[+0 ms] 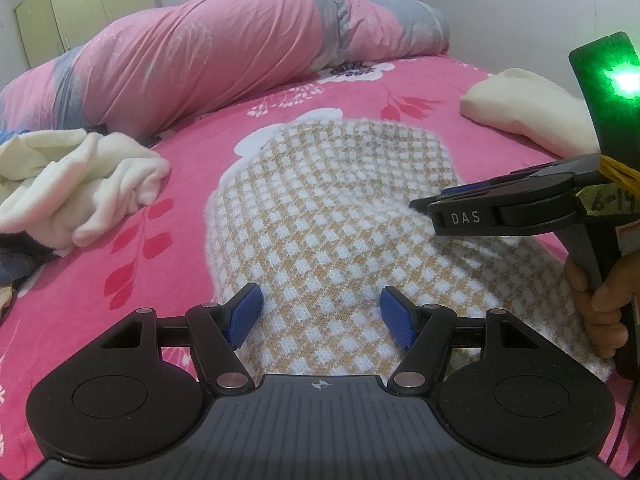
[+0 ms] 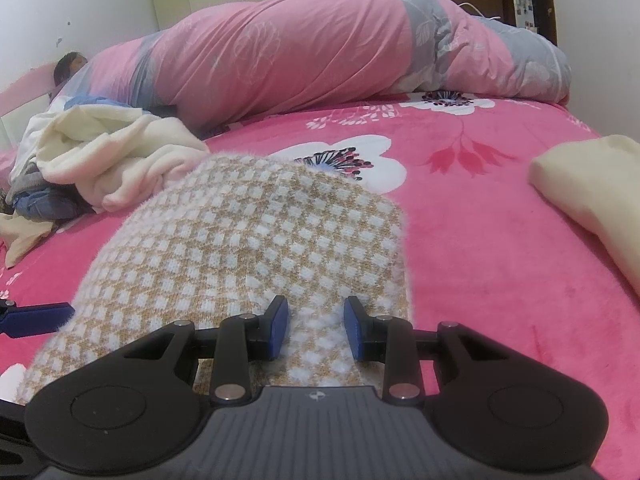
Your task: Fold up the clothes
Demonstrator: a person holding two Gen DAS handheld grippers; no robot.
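two grippers sit over one garment: a fuzzy checked knit [image 1: 320,216], tan and white, lies spread flat on the pink floral bed [image 1: 120,280], near its front edge. the left gripper [image 1: 320,316] has its jaws spread wide above the knit's near hem, holding nothing. the right gripper [image 2: 316,328] has its jaws parted more narrowly over the knit's near right corner, with fabric visible between the blue pads [image 2: 280,326] but not pinched.

judging from this, the step in hand is taking hold of the near edge before a fold. the next move likely calls for both jaws to drop onto the hem and close together, so the soft, stretchy knit lifts evenly instead of bunching.

a crumpled cream fleece pile [image 1: 76,184] lies to the left, a smooth folded cream piece [image 2: 592,196] to the right, and a rolled pink-and-grey quilt [image 1: 224,52] behind.
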